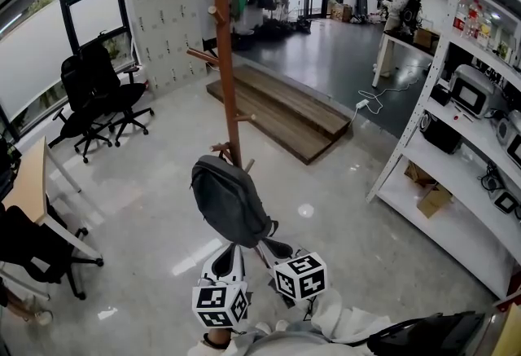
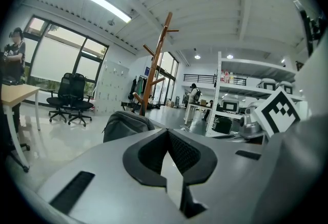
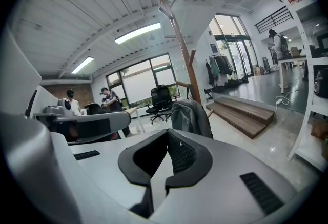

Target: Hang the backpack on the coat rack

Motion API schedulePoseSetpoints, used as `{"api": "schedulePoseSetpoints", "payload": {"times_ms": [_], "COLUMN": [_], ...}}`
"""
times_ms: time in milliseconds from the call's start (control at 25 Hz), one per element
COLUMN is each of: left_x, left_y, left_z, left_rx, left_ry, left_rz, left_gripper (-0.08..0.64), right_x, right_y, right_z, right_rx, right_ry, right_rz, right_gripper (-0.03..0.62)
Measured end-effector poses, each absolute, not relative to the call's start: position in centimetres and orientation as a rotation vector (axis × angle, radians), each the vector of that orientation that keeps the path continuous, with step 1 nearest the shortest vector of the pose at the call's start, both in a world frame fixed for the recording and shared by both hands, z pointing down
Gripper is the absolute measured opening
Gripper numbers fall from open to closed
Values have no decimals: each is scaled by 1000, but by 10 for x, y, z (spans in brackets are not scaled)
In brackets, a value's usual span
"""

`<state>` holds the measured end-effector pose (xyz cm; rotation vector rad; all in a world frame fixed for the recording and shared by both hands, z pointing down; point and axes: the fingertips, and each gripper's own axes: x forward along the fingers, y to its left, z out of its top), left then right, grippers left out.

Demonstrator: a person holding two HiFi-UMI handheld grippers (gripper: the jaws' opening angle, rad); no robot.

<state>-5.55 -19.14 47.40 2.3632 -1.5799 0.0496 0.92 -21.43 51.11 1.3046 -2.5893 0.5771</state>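
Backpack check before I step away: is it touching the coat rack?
Touching. The head view shows the backpack hanging against the coat rack, its top right at the pole with no gap.

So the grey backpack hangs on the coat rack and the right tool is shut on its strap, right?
No. The backpack does hang on the coat rack, but the right tool is shut on nothing: the right gripper view shows its jaws together and empty.

An office-cum-lab: black office chairs (image 1: 102, 94) beside big windows (image 1: 41, 61), grey lockers (image 1: 167, 20), a wooden table (image 1: 28, 183), white shelving (image 1: 456, 175) loaded with electronic equipment (image 1: 468, 90).
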Motion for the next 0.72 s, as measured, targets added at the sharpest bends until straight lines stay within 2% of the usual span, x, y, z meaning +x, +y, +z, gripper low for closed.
{"api": "schedulePoseSetpoints", "payload": {"times_ms": [720], "left_x": [-55], "left_y": [-187], "left_z": [477], "left_rx": [2343], "left_ry": [-1588], "left_rz": [61], "left_gripper": [3], "right_x": [13], "right_y": [-211], "right_z": [518], "right_rx": [1297], "right_ry": [-2573], "right_rz": [585], "right_gripper": [12]}}
